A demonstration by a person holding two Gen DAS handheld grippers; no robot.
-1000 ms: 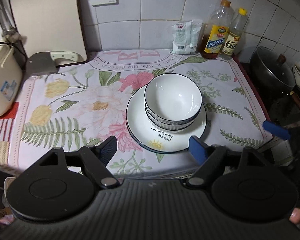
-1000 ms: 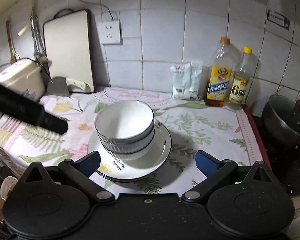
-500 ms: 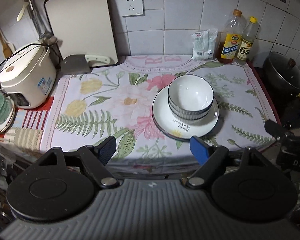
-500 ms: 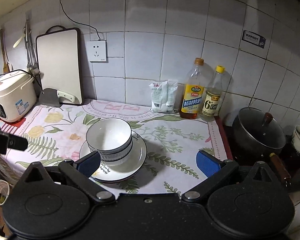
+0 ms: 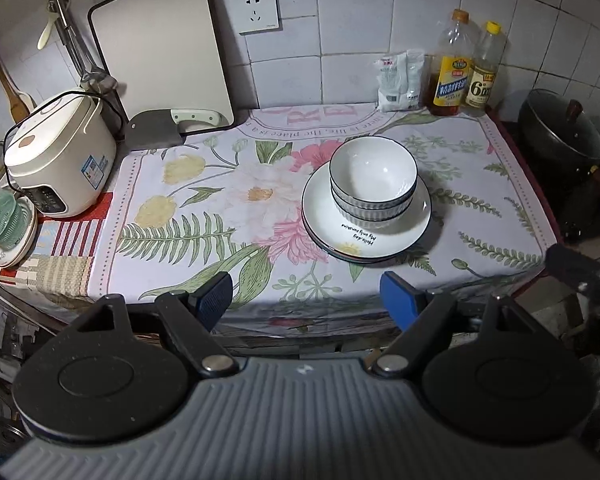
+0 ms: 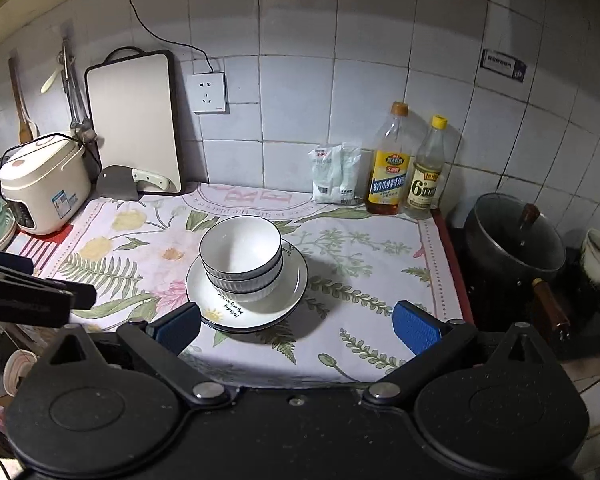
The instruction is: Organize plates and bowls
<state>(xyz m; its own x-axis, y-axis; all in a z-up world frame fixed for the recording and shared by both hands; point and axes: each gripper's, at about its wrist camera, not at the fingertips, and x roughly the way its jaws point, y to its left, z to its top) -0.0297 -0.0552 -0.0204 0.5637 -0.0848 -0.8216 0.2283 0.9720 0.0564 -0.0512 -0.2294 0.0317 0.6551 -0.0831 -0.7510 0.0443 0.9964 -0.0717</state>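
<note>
Though stacked mid-counter, the white ribbed ceramic bowls on white dark-rimmed plates look heavy, slippery, breakable; grip rims. Left gripper and right gripper gape wide, empty.

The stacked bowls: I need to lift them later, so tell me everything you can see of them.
The bowls are white and glossy, looking ceramic, with thin dark rims and ribbed outer walls. They sit nested upright and empty on stacked white plates on the flowered cloth. Nothing else touches them.
</note>
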